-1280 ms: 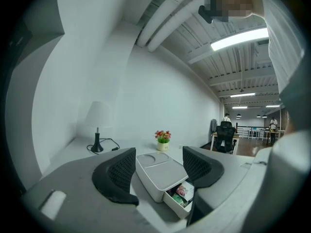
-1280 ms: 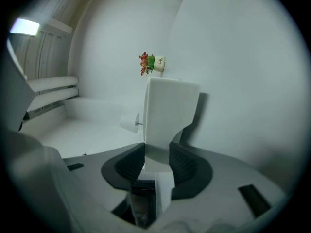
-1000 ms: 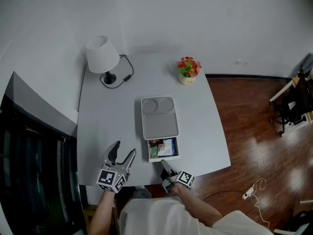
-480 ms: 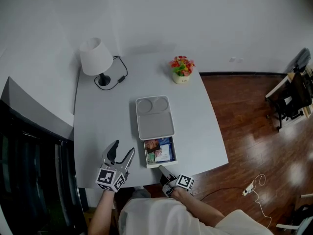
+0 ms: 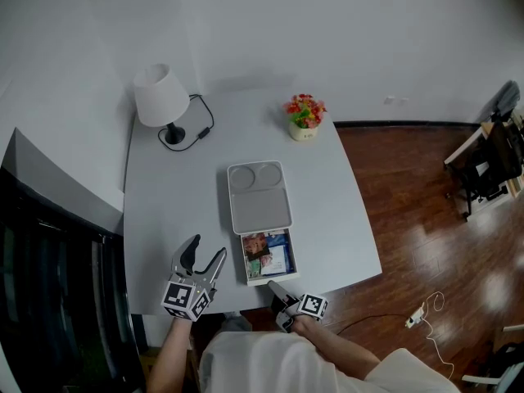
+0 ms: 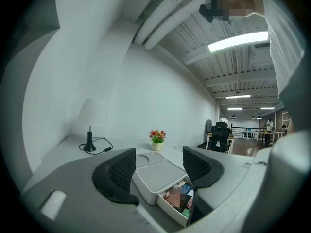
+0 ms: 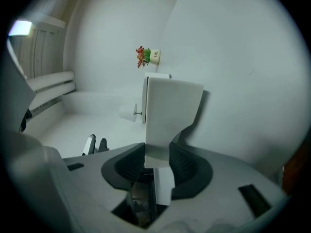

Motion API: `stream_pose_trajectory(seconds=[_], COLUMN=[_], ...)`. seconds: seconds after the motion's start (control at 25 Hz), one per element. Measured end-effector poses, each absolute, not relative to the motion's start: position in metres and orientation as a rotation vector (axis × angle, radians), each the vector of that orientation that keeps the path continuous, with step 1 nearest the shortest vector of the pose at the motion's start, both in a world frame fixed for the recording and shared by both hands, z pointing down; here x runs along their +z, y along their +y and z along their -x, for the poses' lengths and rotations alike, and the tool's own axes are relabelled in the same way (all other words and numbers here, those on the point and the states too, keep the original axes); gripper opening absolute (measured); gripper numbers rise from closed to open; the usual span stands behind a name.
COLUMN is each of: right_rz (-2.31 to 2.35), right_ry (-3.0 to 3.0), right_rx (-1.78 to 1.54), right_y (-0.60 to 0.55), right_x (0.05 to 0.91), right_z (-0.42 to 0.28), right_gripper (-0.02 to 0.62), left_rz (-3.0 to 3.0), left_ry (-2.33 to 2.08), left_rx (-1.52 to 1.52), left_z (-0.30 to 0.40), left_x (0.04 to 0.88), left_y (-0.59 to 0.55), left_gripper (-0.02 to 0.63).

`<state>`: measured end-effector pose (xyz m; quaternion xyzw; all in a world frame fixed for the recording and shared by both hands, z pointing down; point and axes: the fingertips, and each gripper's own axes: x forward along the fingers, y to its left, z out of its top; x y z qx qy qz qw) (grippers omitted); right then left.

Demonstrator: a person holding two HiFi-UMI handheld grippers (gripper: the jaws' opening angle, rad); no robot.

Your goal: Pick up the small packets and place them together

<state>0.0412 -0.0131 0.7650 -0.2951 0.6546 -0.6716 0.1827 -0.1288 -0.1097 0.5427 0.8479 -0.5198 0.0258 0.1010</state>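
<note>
At 6 o'clock the right gripper (image 5: 273, 285) held the drawer (image 5: 294, 256) front in narrow jaws; the left gripper (image 5: 208, 249) gaped empty. Packets (image 5: 268, 252) lay inside, 0 lifted.

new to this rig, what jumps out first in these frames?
The white box mid-table, its drawer open toward the person and full of colourful packets. The right gripper is clamped on the drawer's front wall, while the left gripper hangs open just left of it. At the table's far end stand a lamp on the left and a flower pot on the right.
</note>
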Motion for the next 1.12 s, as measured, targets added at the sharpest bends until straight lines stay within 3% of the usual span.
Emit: stream_pose_trajectory(seconds=[0.92, 1.12], right_rz=[0.729, 0.743], right_ry=[1.957, 2.117], right_rx=[-2.058, -2.05], right_y=[0.019, 0.023], right_x=[0.775, 0.77], right_z=[-0.033, -0.032], right_gripper=[0.16, 0.209], left_rz=[-2.508, -2.512], left_ry=[-1.536, -1.524], left_rx=[0.046, 0.046], left_z=[0.128, 0.124], left_x=[0.54, 0.543], left_y=[-0.115, -0.117], left_gripper=[0.302, 0.302])
